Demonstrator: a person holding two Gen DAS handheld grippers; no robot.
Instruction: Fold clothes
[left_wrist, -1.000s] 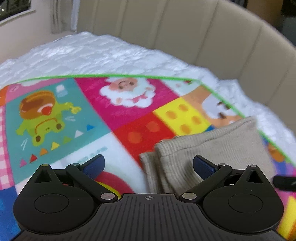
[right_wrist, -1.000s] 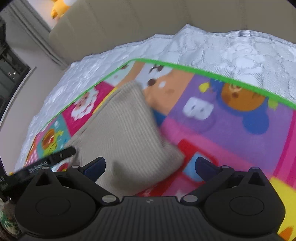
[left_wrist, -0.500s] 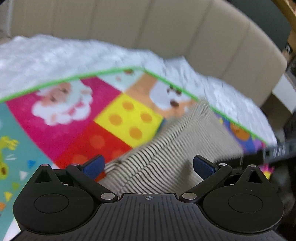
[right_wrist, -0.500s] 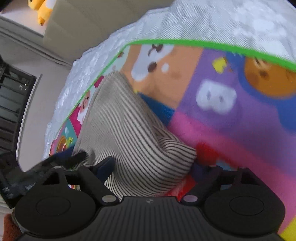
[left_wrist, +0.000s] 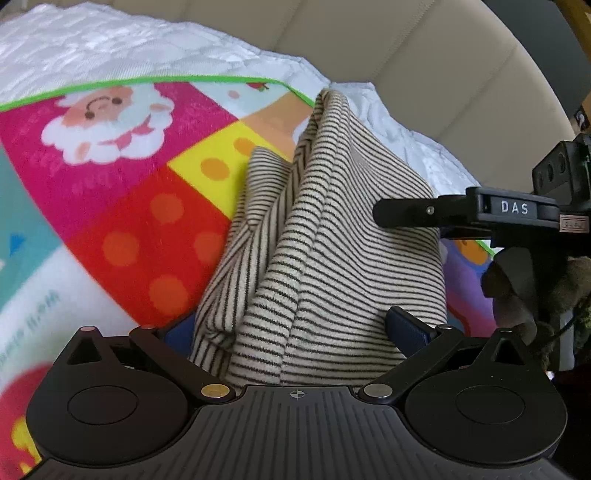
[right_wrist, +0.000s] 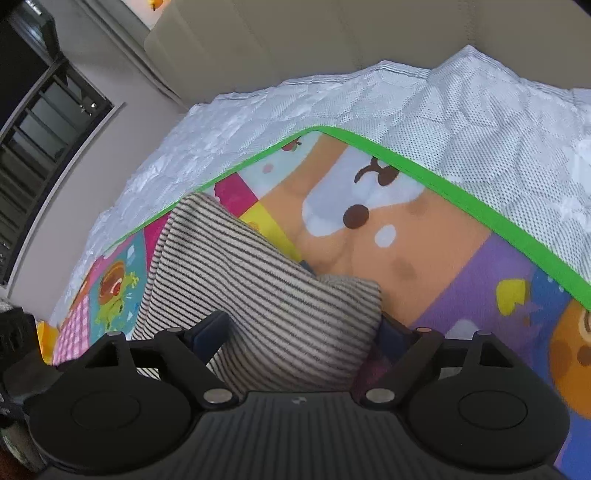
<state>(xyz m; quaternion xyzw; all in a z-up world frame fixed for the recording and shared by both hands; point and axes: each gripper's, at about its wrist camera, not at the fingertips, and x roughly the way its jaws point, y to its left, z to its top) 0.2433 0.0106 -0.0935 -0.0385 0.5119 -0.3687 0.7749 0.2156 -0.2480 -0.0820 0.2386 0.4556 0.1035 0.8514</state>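
Striped garment folded on the play mat

The cream, dark-striped garment (left_wrist: 325, 258) lies bunched on the colourful mat (left_wrist: 122, 206), reaching between both wide-open jaw pairs: left gripper (left_wrist: 291, 328) and right gripper (right_wrist: 299, 328). White bedding (right_wrist: 461, 110) surrounds the mat.
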